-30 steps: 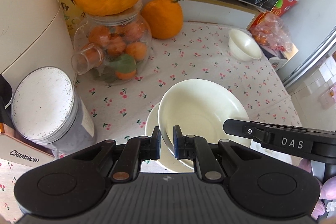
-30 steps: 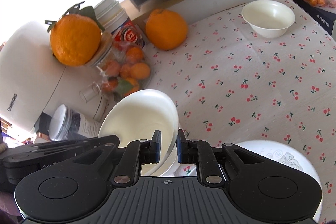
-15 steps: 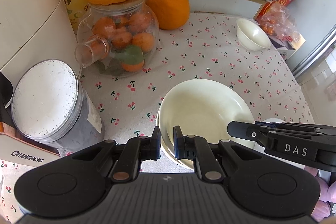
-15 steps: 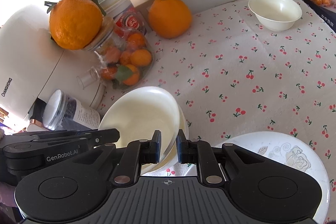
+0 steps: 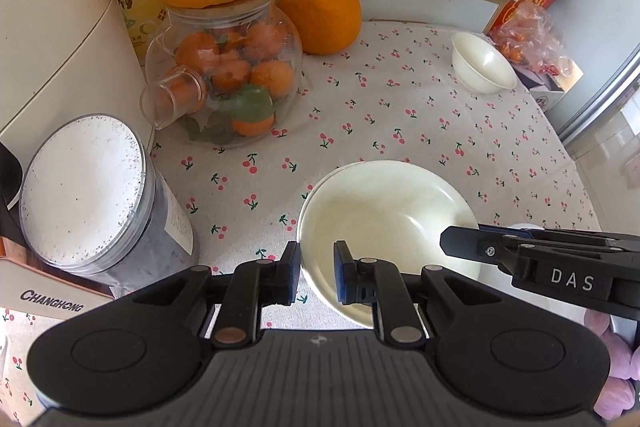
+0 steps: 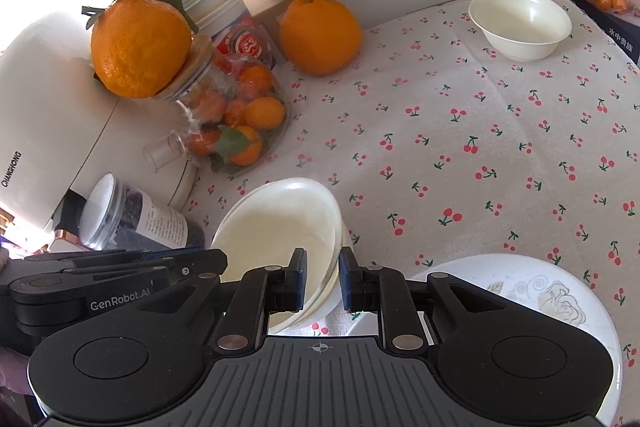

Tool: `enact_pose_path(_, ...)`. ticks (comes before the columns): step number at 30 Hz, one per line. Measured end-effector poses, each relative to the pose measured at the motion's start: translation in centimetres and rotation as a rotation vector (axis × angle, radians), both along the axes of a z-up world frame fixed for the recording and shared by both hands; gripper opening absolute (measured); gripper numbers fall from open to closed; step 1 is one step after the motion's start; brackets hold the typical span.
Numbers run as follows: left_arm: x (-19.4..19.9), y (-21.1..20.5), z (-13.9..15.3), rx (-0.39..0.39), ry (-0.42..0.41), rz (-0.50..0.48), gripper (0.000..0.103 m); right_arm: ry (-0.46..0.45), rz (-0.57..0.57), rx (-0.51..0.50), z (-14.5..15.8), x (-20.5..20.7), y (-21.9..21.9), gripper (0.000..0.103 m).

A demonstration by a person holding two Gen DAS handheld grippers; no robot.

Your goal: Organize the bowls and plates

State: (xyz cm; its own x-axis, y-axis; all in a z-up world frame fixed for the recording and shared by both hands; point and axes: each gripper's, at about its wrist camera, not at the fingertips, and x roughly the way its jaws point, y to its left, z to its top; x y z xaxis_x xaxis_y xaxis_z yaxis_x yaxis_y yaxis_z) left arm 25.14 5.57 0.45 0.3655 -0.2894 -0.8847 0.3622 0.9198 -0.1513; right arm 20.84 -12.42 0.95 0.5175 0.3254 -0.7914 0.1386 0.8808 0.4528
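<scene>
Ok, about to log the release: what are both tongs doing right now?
Left tongs: just opening, loose around the top bowl's rim.
Right tongs: just opening, loose around the same rim.

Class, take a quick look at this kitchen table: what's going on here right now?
A person holds a gripper in each hand, and both are at one cream bowl that sits nested in the dish beneath it on the cherry-print tablecloth. The left gripper and the right gripper straddle opposite sides of its rim, fingers slack rather than clamped. A small bowl waits near the back, and a flowered plate lies in front.
</scene>
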Motion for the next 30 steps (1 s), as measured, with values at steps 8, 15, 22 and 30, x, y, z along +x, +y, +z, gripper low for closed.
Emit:
enact_pose_path(8,0.1,-0.3,0.0,0.005,-0.001,-0.005,0.032,0.012,-0.009,0.019,0.0,0.1,-0.4,0.035)
enact_pose_path(15,0.1,-0.6,0.3,-0.009,-0.007,-0.009,0.042,-0.014,-0.045,-0.016,0.5,-0.2,-0.8,0.041)
enact_pose_path(22,0.3,-0.8,0.2,-0.001,-0.008,-0.009,0.026,-0.062,-0.017,-0.07,1.0,-0.5,-0.7,0.009)
enact_pose_path(30,0.3,-1.1,0.2,0.011,-0.02,-0.016,0.021,-0.061,0.03,-0.118,0.0,-0.4,0.3,0.004)
